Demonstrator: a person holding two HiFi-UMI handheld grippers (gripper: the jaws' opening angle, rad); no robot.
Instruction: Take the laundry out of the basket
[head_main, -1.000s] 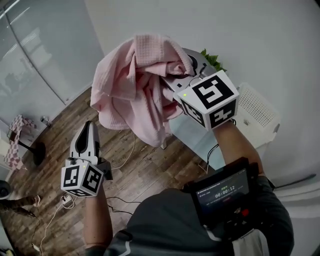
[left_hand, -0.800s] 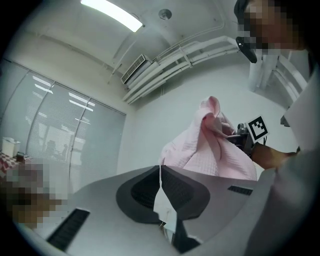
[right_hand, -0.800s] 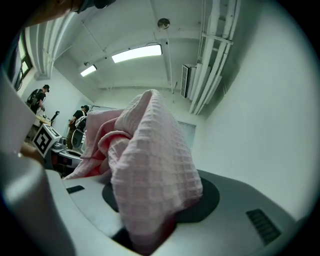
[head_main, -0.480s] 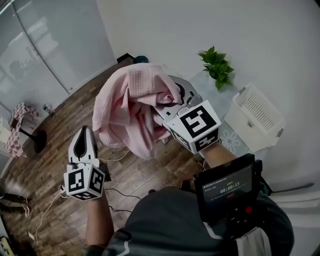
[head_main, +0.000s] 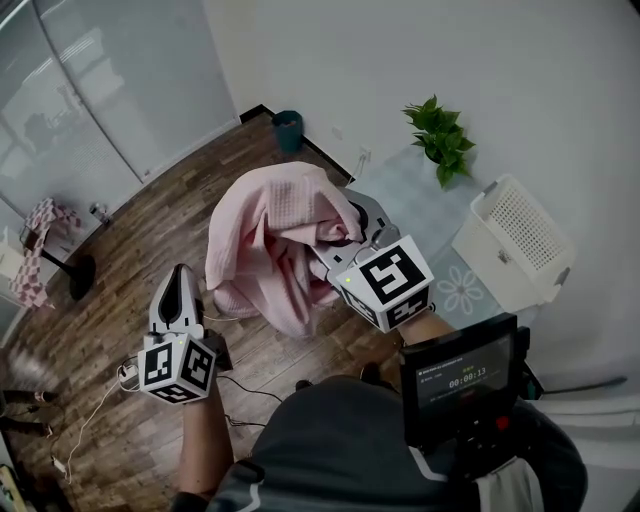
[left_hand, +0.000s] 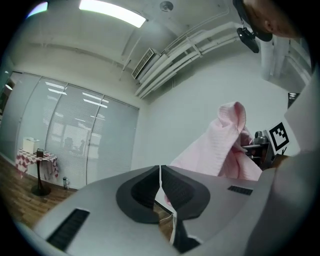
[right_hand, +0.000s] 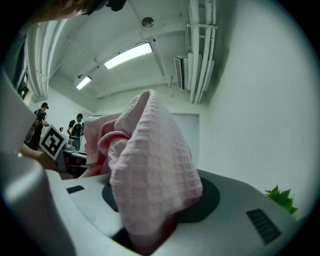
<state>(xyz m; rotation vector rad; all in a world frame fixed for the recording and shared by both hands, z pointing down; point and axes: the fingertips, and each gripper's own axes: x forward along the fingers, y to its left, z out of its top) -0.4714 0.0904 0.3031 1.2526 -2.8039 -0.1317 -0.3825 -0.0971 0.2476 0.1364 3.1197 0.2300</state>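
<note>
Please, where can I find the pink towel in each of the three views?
Head view: the pink towel is in the middle, hanging from the right gripper.
Left gripper view: right of centre, beyond the shut left gripper.
Right gripper view: centre, clamped in that gripper.
Shared landmark: the potted plant, upper right in the head view, lower right in the right gripper view.

Bare wooden floor (head_main: 130, 250) lay open at the left and ahead. The hanging pink towel (head_main: 265, 240) filled the middle. On the right, the pale surface (head_main: 400, 190), its white basket (head_main: 515, 240) and a potted plant (head_main: 440, 135) crowded the way; cables (head_main: 250, 390) trailed below.
</note>
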